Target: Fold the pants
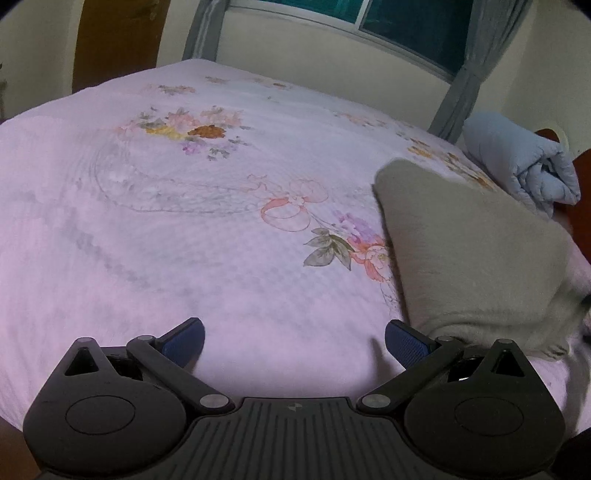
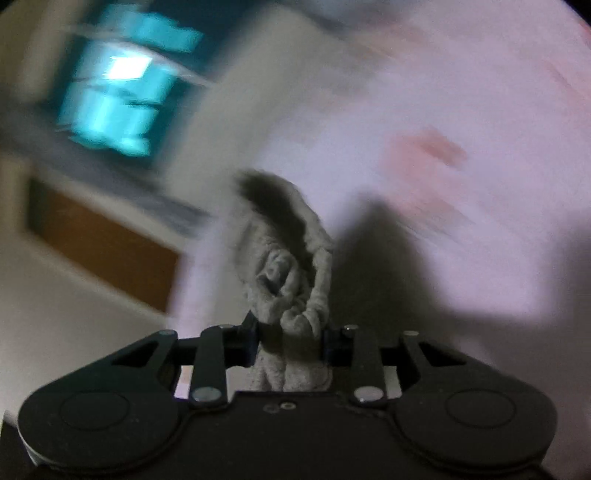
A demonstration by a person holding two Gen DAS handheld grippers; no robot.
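The grey fleece pants (image 1: 476, 254) lie folded on the right side of the bed in the left wrist view, their near edge just right of my left gripper (image 1: 295, 343). That gripper is open and empty, low over the pink bedspread (image 1: 184, 221). In the right wrist view my right gripper (image 2: 290, 341) is shut on a bunched end of the pants (image 2: 284, 273), which hangs forward from the jaws. That view is heavily blurred by motion.
A rolled light blue blanket (image 1: 524, 162) lies at the bed's far right corner. A window (image 1: 406, 26) with grey curtains (image 1: 461, 85) is behind the bed, and a brown door (image 1: 118, 40) stands at far left.
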